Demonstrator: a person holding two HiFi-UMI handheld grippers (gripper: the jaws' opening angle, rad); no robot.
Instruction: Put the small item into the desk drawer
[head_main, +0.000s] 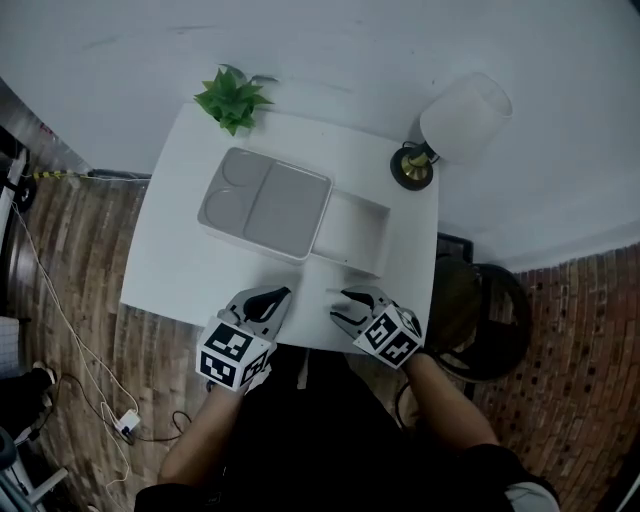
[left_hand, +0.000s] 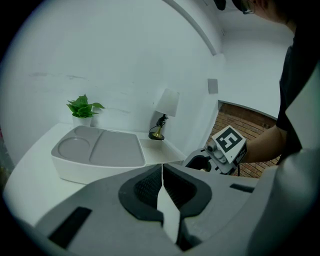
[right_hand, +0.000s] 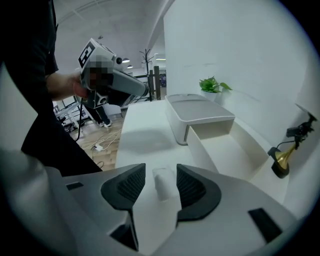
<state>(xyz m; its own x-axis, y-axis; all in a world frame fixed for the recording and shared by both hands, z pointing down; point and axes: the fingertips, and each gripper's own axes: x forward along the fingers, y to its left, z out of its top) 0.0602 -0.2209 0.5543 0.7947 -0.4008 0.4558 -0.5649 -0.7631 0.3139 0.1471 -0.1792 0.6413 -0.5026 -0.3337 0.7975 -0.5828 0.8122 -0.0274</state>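
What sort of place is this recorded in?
Looks like a staged desk corner in an office or lab: a small white desk against a white wall with a potted plant, a table lamp and an open drawer; cables trail across the brick-pattern floor.

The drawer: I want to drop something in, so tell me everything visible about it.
The drawer is a white, plastic-looking, open-topped rectangular tray with low walls, pulled out of the grey-topped white box toward the lamp. It sits level over the white table and looks empty. Only the box visibly touches it.
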